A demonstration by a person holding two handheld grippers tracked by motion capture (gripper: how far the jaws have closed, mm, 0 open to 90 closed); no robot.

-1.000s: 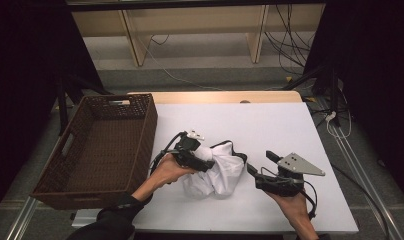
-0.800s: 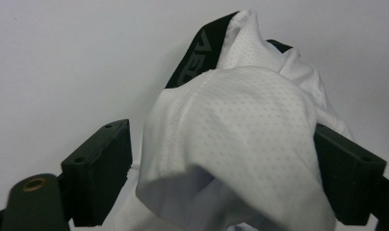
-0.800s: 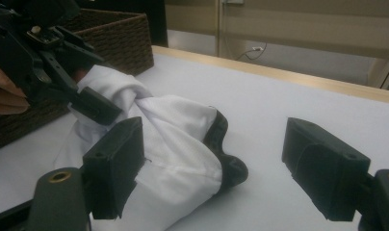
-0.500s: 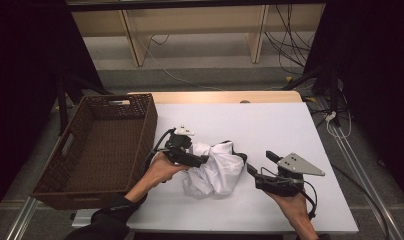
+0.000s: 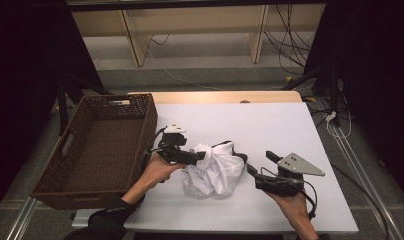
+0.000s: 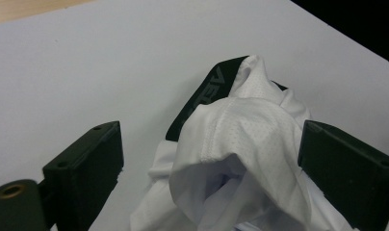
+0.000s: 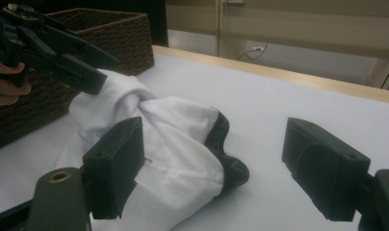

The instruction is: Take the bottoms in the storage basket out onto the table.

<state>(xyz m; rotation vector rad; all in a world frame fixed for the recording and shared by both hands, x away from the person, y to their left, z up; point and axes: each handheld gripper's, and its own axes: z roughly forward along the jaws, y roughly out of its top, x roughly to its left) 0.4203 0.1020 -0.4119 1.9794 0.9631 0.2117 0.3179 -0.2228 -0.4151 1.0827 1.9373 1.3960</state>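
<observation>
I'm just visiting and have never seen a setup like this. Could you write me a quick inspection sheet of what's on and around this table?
Surface: white table with a wooden far edge, no stains seen.
Job's things: crumpled white garment with black trim, lying mid-table; brown wicker basket on the left, nothing seen inside.
Clutter: nothing seen.
Grippers: left gripper at the garment's left edge, jaws just opening, a fold of cloth between them but not pinched; right gripper open beside the garment's right edge.
Cables: one trails from each gripper; more hang and lie on the floor behind and right of the table.
Surroundings: wooden shelving behind, dark curtains on both sides.
</observation>
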